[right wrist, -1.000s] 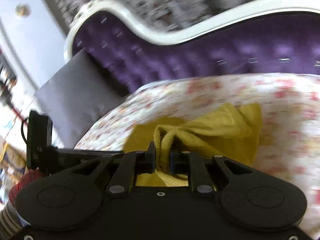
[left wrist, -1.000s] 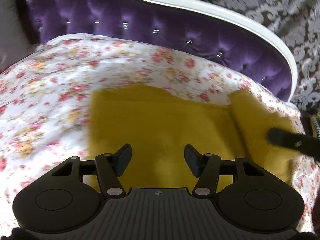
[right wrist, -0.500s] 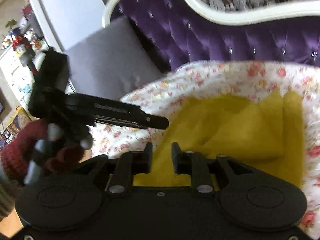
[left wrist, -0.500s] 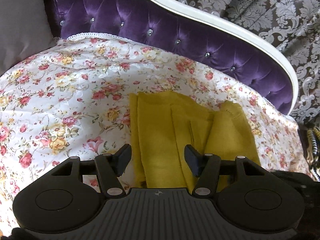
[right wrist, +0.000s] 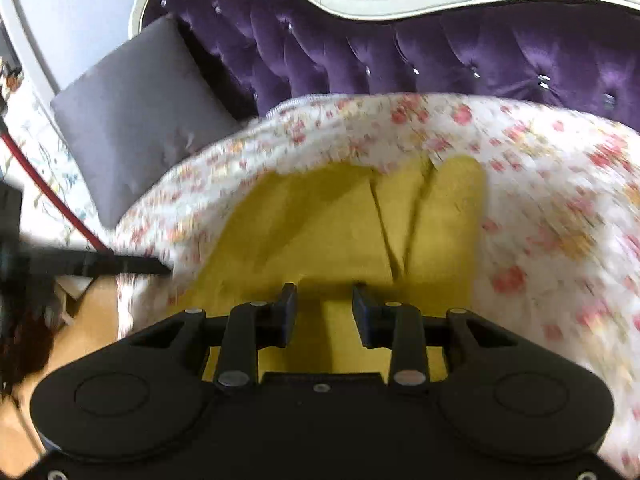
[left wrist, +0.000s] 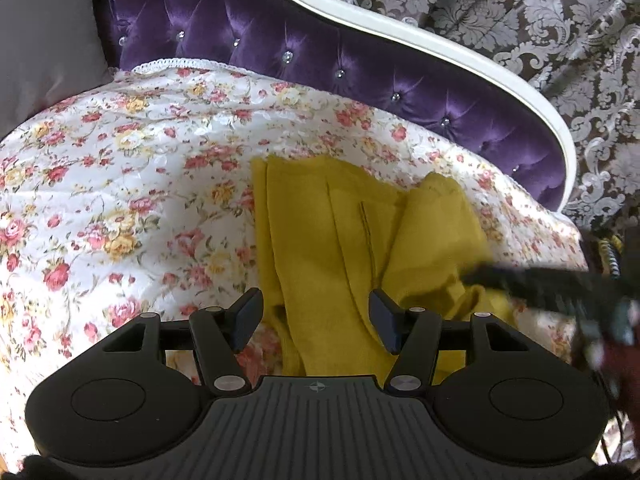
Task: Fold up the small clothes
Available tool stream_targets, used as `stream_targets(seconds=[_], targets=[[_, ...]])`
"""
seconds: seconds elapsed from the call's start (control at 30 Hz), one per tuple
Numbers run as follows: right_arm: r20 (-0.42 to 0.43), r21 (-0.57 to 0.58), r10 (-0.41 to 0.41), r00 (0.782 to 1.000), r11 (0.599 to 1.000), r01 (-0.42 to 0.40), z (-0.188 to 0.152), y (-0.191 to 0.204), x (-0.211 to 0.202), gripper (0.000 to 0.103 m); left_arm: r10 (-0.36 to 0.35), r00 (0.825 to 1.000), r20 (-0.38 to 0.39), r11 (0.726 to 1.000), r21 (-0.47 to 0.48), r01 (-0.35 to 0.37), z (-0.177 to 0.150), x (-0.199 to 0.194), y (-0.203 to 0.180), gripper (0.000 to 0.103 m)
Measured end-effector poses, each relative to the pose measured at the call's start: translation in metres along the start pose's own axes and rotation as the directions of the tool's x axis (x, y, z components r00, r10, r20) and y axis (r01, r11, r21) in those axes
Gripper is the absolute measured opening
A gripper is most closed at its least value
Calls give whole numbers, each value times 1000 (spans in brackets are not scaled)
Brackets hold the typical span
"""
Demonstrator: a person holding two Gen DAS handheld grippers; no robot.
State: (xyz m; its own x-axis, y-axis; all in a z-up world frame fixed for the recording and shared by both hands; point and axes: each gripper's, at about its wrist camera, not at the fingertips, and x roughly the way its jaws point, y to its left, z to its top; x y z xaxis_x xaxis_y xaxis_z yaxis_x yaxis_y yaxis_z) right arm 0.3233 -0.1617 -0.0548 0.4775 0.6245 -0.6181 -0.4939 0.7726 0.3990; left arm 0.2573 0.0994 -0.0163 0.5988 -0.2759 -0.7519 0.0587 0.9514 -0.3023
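Observation:
A mustard-yellow knit garment [left wrist: 352, 240] lies partly folded on the floral sheet [left wrist: 120, 184], with a folded flap on its right side; it also shows in the right wrist view [right wrist: 340, 228]. My left gripper [left wrist: 316, 316] is open and empty, above the garment's near edge. My right gripper [right wrist: 325, 312] is open and empty, just above the garment's near part. The right gripper shows as a blurred black bar [left wrist: 540, 284] over the garment's right edge in the left wrist view. The left gripper shows blurred at the left [right wrist: 100, 266] in the right wrist view.
The floral sheet [right wrist: 540, 200] covers a purple tufted sofa with a white-framed back [left wrist: 320, 60]. A grey cushion [right wrist: 140, 120] stands at the sofa's left end. Patterned wallpaper [left wrist: 520, 12] is behind. A wooden floor [right wrist: 80, 336] shows at the lower left.
My right gripper let go of the yellow garment and opened wider. The flap it carried now lies folded over. My left gripper drew back to the garment's near edge and stayed open.

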Motion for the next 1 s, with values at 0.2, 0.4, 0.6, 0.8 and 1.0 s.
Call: stream_targets(seconds=[0.2,0.4,0.6,0.8,1.0], targets=[[128,-28,111,985,994,-108,42,23,33,43,2,1000,-13,1000,18,-2,-4,-4,2,57],[210,-68,87,974,995,-74,25,36,-2,56,22,1000,-7,1000,15,-21,-5,-10,6,57],[40,-123,-71,997,990,75,-8,28,-20,56,4,1000,-7,1000,9,-4,-11,-12,5,57],[-60,-268,-173,983,952,151,-15,25,11,55,-17,1000,-17,1000,7,17,-16,-8,2,57],[49,-302,-115,992,945,125,29,35,46,55,-19,1000,-24,1000,-4,19,-17,-5,4,57]])
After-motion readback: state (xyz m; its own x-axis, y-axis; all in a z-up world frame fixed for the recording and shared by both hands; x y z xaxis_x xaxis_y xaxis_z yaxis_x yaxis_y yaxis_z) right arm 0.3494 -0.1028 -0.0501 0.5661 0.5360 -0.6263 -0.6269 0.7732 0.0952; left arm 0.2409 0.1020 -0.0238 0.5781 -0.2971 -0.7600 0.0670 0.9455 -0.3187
